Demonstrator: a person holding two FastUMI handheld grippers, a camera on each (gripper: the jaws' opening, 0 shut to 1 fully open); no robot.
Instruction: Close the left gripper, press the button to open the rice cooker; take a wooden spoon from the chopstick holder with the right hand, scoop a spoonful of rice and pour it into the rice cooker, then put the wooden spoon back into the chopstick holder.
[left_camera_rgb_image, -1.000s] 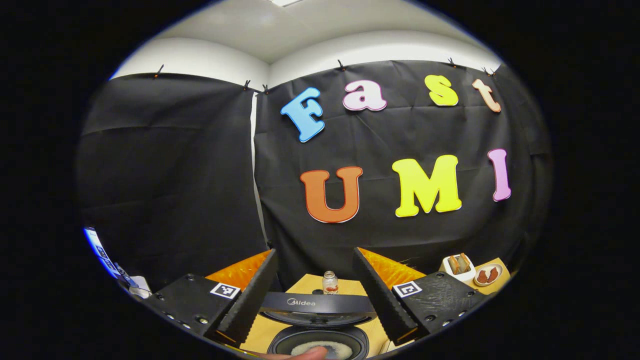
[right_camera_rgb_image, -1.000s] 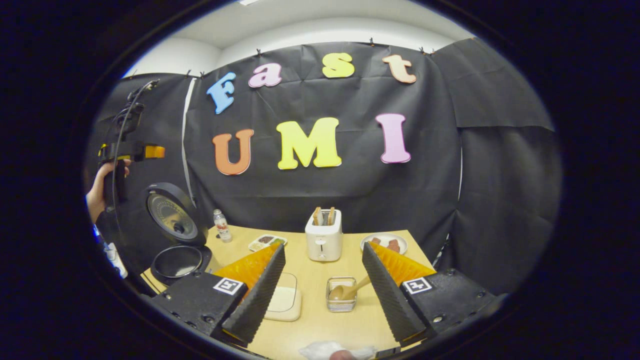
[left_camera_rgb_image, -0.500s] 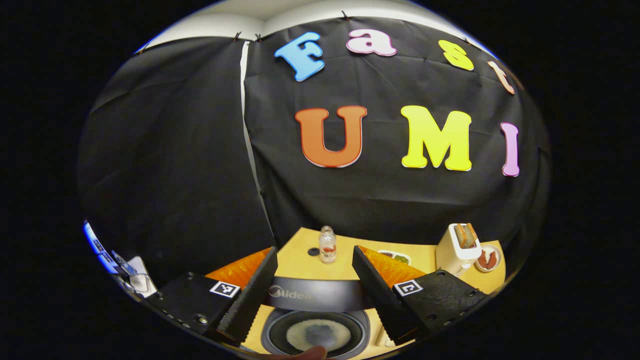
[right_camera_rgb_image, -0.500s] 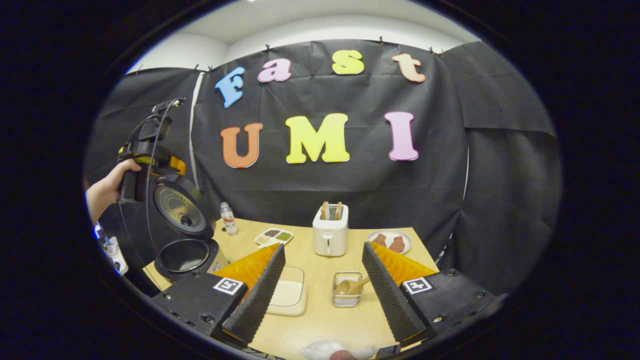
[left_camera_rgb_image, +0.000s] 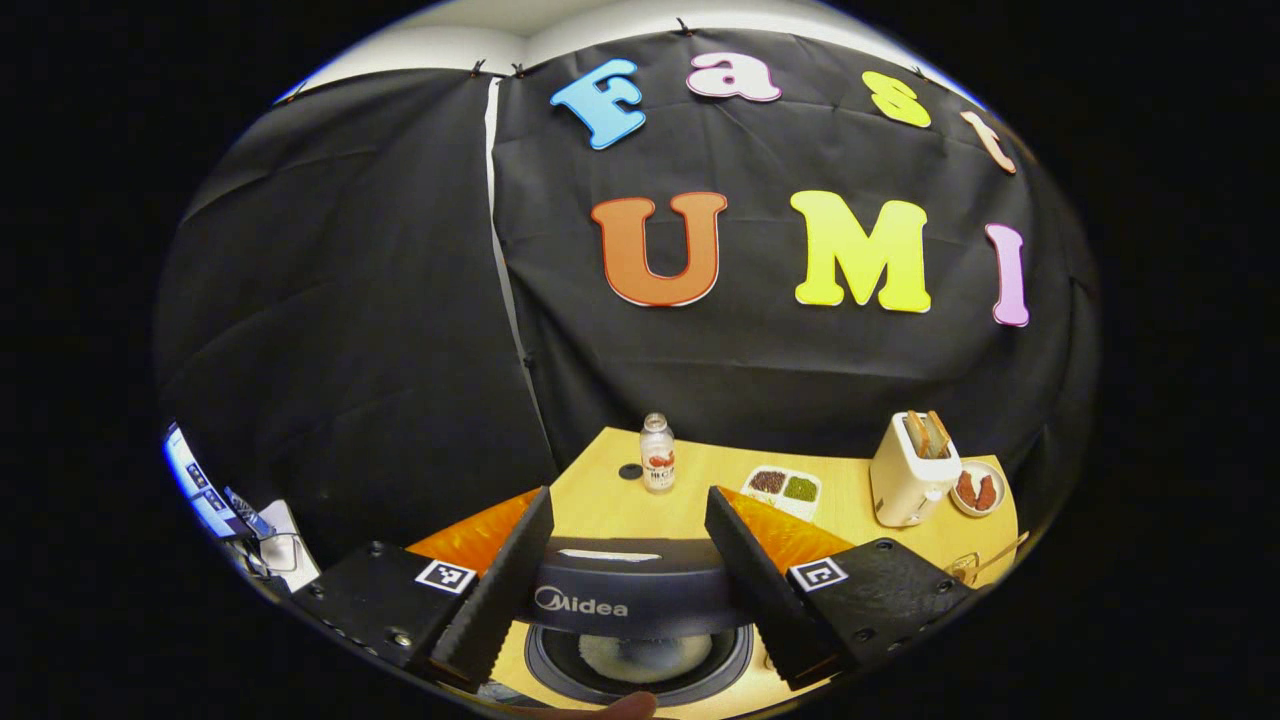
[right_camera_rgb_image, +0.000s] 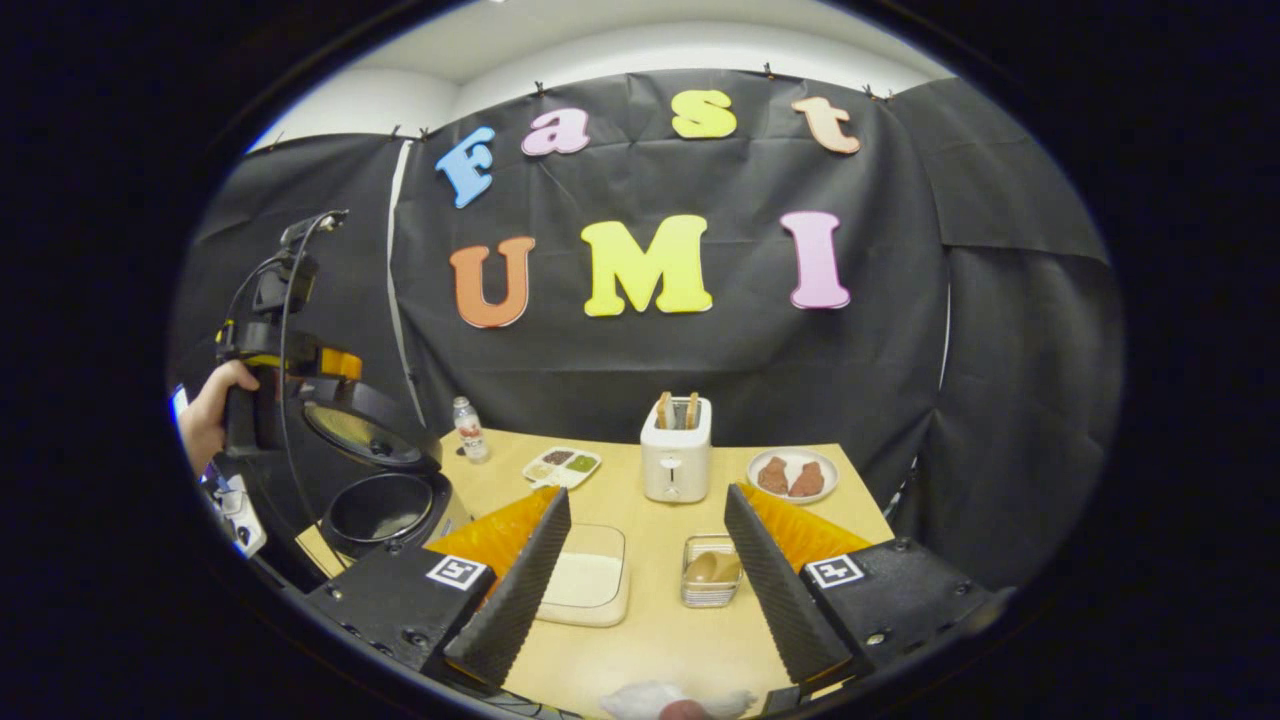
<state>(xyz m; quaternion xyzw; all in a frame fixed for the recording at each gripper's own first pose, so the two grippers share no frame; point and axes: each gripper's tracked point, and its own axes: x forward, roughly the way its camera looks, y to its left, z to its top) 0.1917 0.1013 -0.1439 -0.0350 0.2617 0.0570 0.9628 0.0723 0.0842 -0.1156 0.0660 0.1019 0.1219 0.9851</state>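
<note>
Rice cooker (right_camera_rgb_image: 385, 510): black, round, lid raised for pouring.
Wooden spoon (right_camera_rgb_image: 712, 567): in wire chopstick holder (right_camera_rgb_image: 711, 588), right of cooker.
Left gripper (left_camera_rgb_image: 628, 575): jaws wide above cooker.
Right gripper (right_camera_rgb_image: 645, 590): jaws wide, empty, facing holder.

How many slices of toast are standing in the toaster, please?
2: both slices stand side by side in the slots on top of the white toaster, one to the left of the other. Nothing seems hidden.

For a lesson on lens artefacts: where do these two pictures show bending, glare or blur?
Left gripper view: the table edge bows upward, the toaster leans, and the rice cooker pot carries a soft glare. Right gripper view: the wall's top edge arches; the pale object at the bottom edge is blurred.
</note>
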